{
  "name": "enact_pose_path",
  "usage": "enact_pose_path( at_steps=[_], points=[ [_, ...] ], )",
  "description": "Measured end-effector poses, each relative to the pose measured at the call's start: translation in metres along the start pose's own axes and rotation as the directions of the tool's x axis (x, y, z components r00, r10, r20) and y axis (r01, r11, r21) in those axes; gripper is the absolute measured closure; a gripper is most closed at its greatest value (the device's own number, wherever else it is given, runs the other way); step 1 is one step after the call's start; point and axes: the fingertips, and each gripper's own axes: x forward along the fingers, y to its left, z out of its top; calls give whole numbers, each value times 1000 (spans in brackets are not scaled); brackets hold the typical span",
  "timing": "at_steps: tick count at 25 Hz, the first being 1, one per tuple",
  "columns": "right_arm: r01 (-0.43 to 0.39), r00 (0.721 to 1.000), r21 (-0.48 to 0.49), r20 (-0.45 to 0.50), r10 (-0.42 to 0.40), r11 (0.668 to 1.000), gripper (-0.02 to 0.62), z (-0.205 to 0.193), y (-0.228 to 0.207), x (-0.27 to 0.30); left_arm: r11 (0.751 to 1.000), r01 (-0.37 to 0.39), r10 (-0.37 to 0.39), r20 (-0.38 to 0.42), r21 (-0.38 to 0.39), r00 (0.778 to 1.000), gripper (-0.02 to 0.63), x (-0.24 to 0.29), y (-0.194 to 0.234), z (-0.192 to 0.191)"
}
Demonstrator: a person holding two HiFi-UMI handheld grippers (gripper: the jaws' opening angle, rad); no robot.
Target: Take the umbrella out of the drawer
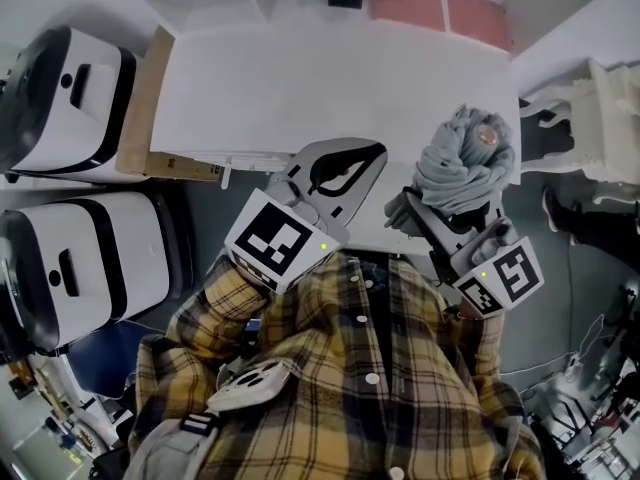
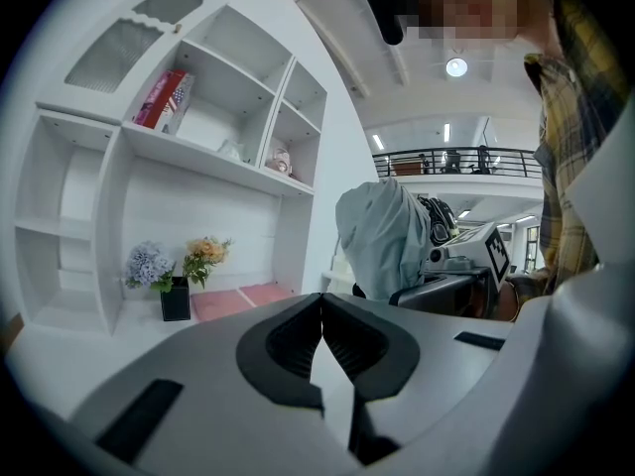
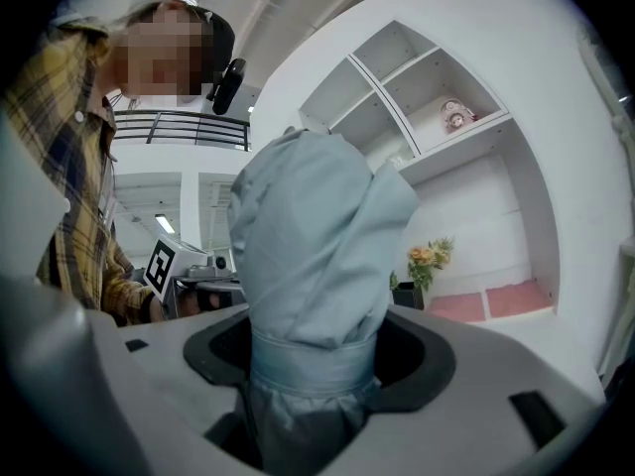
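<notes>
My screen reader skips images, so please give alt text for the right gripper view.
The right gripper is shut on a folded pale blue umbrella. Behind stand a white shelf unit and flowers; a plaid shirt shows at left.

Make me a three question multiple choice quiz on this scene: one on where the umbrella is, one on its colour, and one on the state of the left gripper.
1. Where is the umbrella?
A. Lying on the floor.
B. Between the jaws of the right gripper.
C. Hanging from a hook.

2. What colour is the umbrella's fabric?
A. Red.
B. Black.
C. Pale blue-grey.

3. How is the left gripper?
A. Shut, with nothing between its jaws.
B. Wide open.
C. Shut on the umbrella.

Answers:
1 B: the right gripper view shows its jaws clamped on the folded umbrella's strapped waist.
2 C: all three views show that pale fabric.
3 A: the left gripper view shows its pads meeting with nothing between them.
</notes>
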Motion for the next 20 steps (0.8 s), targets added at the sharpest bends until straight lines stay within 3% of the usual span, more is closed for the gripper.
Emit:
enact_pose_path(
  at_steps=[20],
  points=[
    [-4,1000,22,-11,4,1000,281,-4,-2,-1,1000,-14,14,-7,-10,1000,584,-2,-2,-2]
  ],
)
